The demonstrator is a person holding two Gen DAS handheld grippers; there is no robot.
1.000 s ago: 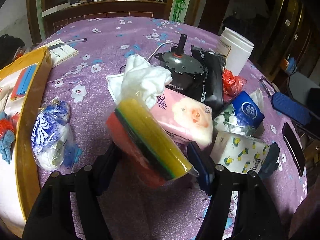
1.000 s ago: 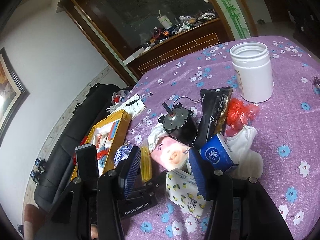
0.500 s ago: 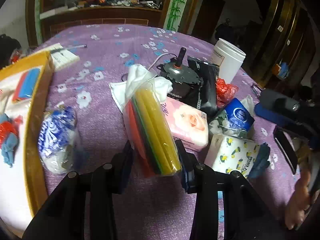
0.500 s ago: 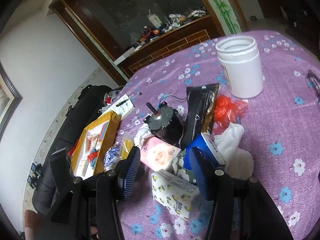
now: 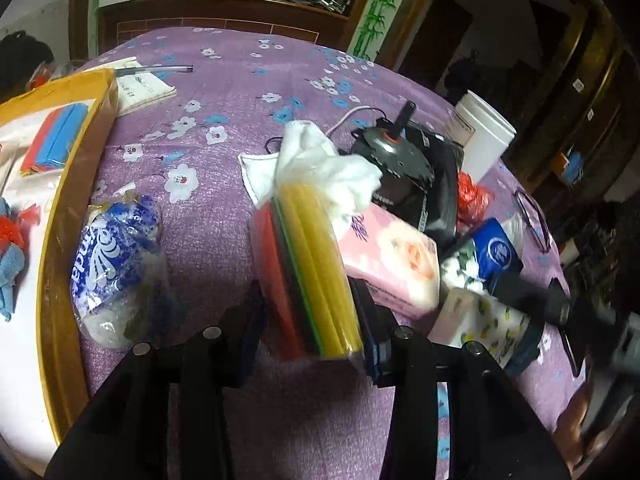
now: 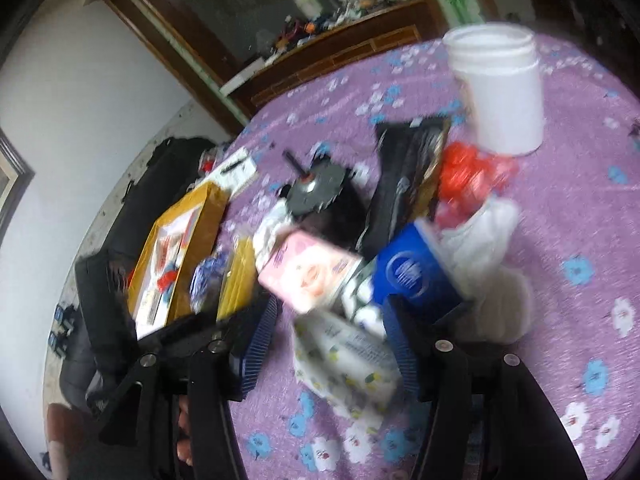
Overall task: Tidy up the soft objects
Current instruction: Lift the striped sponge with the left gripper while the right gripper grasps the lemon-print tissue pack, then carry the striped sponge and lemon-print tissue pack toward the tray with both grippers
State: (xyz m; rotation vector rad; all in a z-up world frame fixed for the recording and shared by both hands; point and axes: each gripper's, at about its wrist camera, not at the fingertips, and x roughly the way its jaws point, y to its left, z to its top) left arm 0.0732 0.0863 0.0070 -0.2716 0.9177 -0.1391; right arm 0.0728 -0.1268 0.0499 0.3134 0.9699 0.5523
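Note:
A clear-wrapped pack of yellow, green and red sponges (image 5: 312,264) stands on edge above the purple flowered tablecloth (image 5: 224,208). My left gripper (image 5: 308,304) is shut on its near end, pads pressed to both sides. In the right wrist view my right gripper (image 6: 332,320) hangs low over a white tissue pack with lemon print (image 6: 348,360). Its jaws are opening and the pack lies between them, with a gap at the left pad. A pink tissue pack (image 6: 308,276) and a blue one (image 6: 412,276) lie just beyond.
A yellow tray (image 5: 56,240) at the left holds blue and red cloths, with a blue-and-white plastic bag (image 5: 116,264) beside it. Behind the sponges are a white cloth (image 5: 332,168), a motor (image 5: 396,156), a black pouch (image 5: 440,184), a red bag (image 5: 472,196) and a white jar (image 5: 484,144).
My left jaws closed on the sponge pack, which turned from tilted to on edge. My right gripper sank towards the lemon-print pack and now straddles it.

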